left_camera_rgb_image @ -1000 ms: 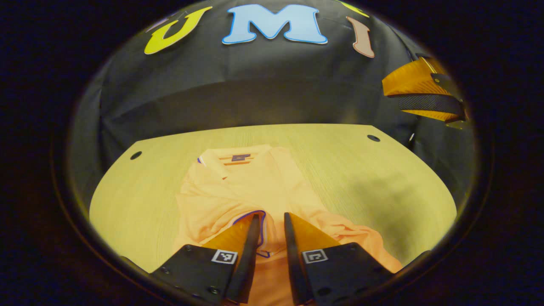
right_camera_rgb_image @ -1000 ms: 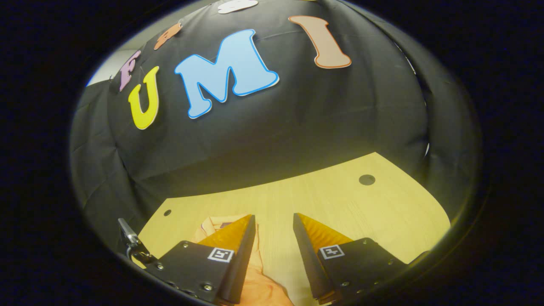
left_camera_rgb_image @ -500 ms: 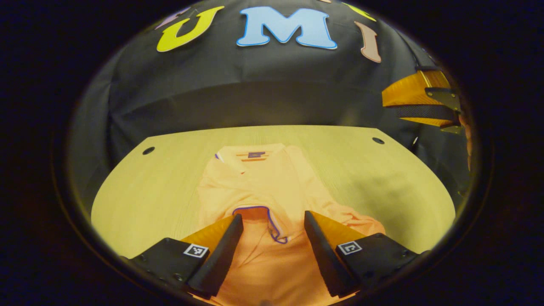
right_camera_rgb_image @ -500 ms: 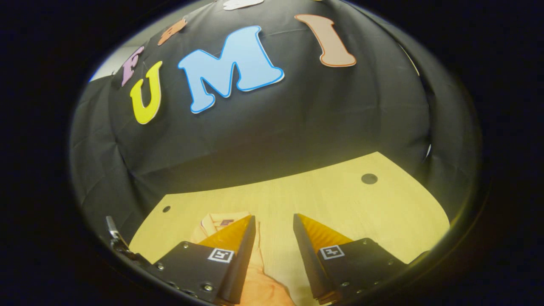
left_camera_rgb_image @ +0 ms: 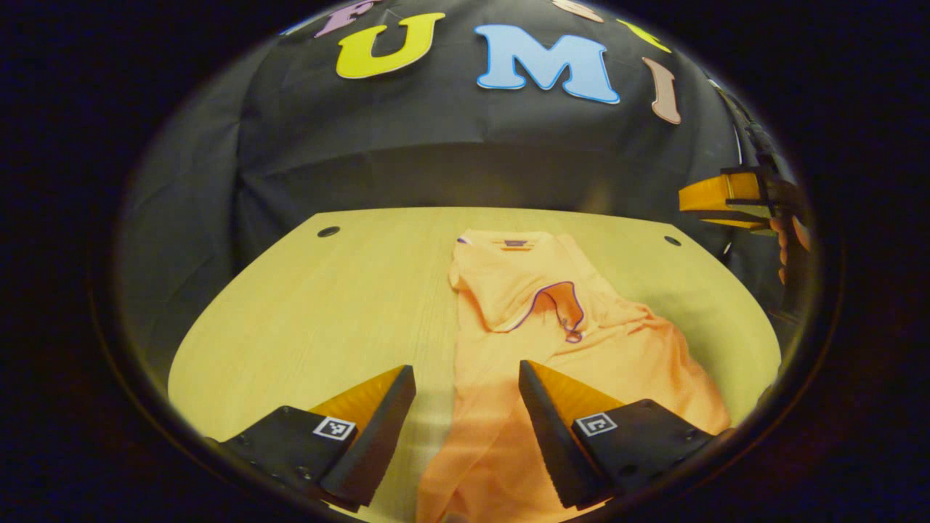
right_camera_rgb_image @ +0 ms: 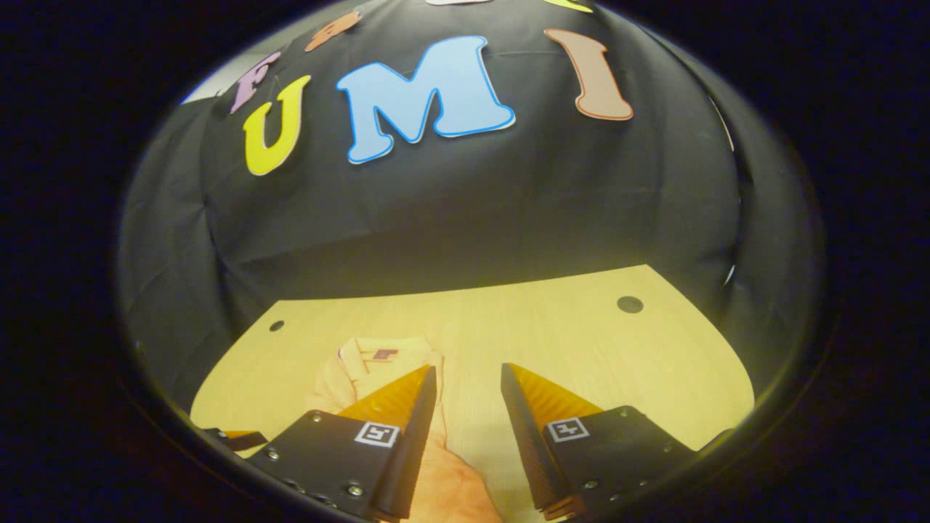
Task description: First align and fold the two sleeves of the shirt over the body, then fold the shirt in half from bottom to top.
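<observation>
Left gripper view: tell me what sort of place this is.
Probably a staged recording booth, not a home: a black cloth wall backs a bare wooden table with holes in it, and an orange shirt lies there alone under dim light.

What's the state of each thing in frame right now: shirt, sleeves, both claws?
Orange polo shirt: lying on the light wooden table, collar at the far end, not yet folded in half.
Purple-trimmed sleeve: folded over the body.
Other sleeve: cannot tell.
Left claw: open, holding nothing, above the shirt's near part.
Right claw: open, holding nothing, raised over the table.
</observation>
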`<action>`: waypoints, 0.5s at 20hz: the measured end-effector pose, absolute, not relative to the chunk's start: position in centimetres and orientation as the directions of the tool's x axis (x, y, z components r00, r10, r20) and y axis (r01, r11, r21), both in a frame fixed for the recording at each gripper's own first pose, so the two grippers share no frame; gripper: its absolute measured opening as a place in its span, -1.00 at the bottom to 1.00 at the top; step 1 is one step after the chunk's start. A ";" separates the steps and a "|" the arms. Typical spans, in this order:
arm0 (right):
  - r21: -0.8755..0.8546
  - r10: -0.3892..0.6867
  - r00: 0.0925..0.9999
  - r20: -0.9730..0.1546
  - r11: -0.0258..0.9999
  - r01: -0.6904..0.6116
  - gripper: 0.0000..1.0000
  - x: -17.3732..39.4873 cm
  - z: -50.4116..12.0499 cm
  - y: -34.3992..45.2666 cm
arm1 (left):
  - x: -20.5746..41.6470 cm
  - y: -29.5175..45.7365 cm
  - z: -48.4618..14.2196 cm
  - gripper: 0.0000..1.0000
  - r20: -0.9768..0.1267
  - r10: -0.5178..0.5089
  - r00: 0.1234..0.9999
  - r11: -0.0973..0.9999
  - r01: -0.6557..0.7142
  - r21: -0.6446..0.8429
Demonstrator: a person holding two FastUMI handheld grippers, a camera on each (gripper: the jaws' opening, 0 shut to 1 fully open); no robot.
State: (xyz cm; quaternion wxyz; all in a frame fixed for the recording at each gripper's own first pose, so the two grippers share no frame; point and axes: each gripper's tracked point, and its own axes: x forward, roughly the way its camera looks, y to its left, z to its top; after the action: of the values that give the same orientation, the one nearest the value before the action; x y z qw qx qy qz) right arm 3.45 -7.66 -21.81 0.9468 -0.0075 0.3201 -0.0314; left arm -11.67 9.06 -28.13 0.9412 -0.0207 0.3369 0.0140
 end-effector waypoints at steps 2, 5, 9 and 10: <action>-0.029 -0.044 0.758 -0.651 0.999 0.033 0.19 -0.3 -23.7 -6.6 | -14.5 11.0 -28.4 0.89 -0.647 0.038 0.762 0.999 -0.047 0.004; -0.056 -0.069 0.748 -0.660 0.997 0.043 0.19 -5.2 -24.8 -7.0 | -18.8 12.3 -29.0 0.89 -0.662 0.030 0.749 0.998 -0.064 -0.028; -0.077 -0.086 0.733 -0.675 0.996 0.047 0.04 -12.4 -25.7 -7.2 | -23.4 12.5 -29.8 0.90 -0.683 -0.007 0.731 0.997 -0.047 -0.060; -0.091 -0.088 0.721 -0.687 0.995 0.035 0.18 -14.2 -26.2 -7.2 | -24.2 12.5 -29.9 0.90 -0.684 -0.012 0.729 0.997 -0.045 -0.065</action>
State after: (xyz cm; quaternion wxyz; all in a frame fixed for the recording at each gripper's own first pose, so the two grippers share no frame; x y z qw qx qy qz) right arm -14.25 -7.16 -26.20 0.9271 -0.0355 0.3717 -0.0333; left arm -24.25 12.48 -29.90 0.9290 -0.0386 0.3680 0.0087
